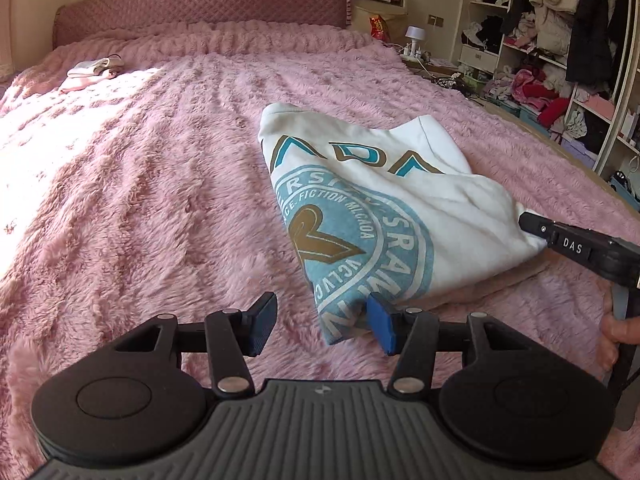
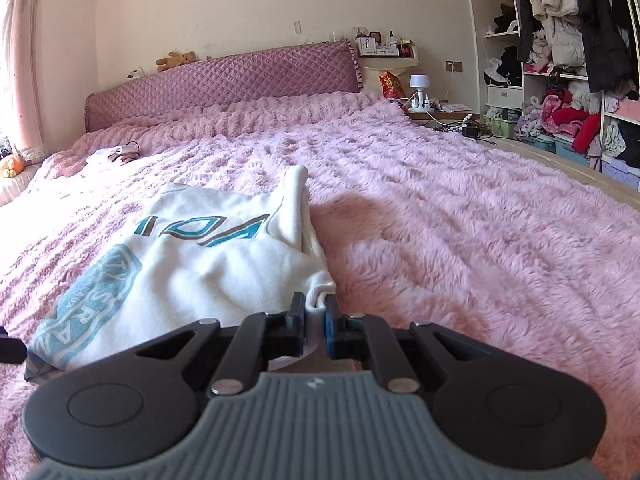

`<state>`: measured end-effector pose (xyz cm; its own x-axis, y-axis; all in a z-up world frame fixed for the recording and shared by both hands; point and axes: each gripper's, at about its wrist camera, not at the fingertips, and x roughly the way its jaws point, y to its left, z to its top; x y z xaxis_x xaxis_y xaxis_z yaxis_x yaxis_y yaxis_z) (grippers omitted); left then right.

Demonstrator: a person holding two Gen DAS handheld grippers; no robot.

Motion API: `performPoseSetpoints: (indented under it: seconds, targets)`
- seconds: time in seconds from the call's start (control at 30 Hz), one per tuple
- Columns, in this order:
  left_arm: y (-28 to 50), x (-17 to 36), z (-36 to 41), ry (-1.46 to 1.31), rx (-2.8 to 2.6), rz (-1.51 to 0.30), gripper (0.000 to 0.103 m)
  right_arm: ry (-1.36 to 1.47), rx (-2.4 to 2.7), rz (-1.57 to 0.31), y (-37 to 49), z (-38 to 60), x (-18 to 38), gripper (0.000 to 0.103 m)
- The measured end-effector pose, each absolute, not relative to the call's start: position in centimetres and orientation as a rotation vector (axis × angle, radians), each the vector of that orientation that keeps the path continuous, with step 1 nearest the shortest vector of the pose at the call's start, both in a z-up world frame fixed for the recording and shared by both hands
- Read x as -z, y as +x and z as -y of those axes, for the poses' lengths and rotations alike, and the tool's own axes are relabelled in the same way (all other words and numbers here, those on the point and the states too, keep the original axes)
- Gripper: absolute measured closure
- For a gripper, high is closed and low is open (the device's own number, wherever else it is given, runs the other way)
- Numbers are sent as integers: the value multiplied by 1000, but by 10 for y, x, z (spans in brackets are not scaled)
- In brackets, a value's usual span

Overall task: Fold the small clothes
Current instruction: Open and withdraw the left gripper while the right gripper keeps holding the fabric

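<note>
White printed shirt (image 1: pixel 372 208) is spread, partly folded, on the pink bed (image 1: pixel 160 160). Right gripper (image 2: pixel 314 316) jaws are clamped on a white corner; left gripper (image 1: pixel 320 320) jaws are apart, nothing between, right pad touching the printed hem. Hem should be pinched squarely, both corners carried over evenly, wrinkles avoided.

Both wrist cameras low over bed (image 1: pixel 160 168) foot edge, facing headboard (image 2: pixel 224 80); shared: white shirt (image 1: pixel 400 208), wardrobe side.
</note>
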<state>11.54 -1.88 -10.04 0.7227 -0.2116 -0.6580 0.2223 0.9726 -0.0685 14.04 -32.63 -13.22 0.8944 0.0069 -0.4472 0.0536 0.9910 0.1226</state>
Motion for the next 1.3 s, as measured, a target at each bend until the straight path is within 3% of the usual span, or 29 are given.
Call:
performPoseSetpoints:
  seconds: [0.23, 0.53, 0.87, 1.07, 1.3]
  targets:
    - [107, 116, 65, 284, 212, -654, 42, 217, 3, -391, 151, 327, 95, 101]
    - [107, 132, 91, 421, 155, -600, 40, 260, -4, -392, 156, 334, 92, 100]
    - [99, 124, 99, 373, 176, -514, 38, 265, 0, -391, 156, 334, 93, 100]
    - [113, 130, 90, 364, 82, -559, 35, 276, 7, -392, 154, 336, 94, 101]
    - [88, 119, 56, 270, 6, -507, 38, 295, 20, -397, 150, 340, 97, 101]
